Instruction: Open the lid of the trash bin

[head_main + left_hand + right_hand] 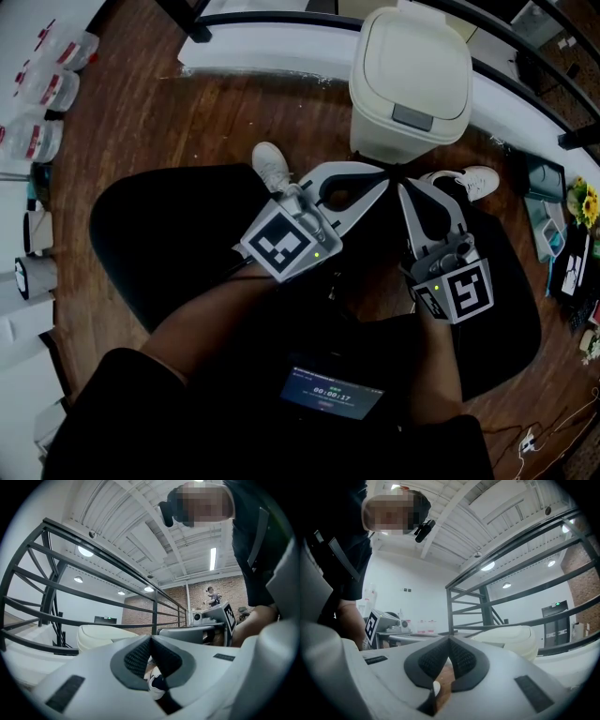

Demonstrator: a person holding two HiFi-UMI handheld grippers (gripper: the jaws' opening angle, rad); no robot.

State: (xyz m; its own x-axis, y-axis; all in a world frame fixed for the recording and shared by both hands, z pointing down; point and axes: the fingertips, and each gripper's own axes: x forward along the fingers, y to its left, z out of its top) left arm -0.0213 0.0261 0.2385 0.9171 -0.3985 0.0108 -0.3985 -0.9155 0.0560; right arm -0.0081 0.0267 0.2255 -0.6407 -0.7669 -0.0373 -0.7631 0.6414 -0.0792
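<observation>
The cream trash bin [410, 80] stands on the wooden floor in front of me, its lid down and a grey push tab [412, 116] at the lid's near edge. My left gripper [378, 178] and right gripper [403, 187] are held low by the bin's base, their tips close together. Both are shut with nothing between the jaws. In the left gripper view the left gripper [151, 638] points past the bin [101, 638], which lies to its left. In the right gripper view the right gripper [449, 640] has the bin [511, 638] to its right.
White sneakers [271, 165] [472, 180] stand either side of the grippers. A dark metal railing [93, 597] runs behind the bin. A white counter with plastic containers [42, 89] is at the left, and a shelf with sunflowers [583, 202] at the right. A timer screen [330, 395] sits at my chest.
</observation>
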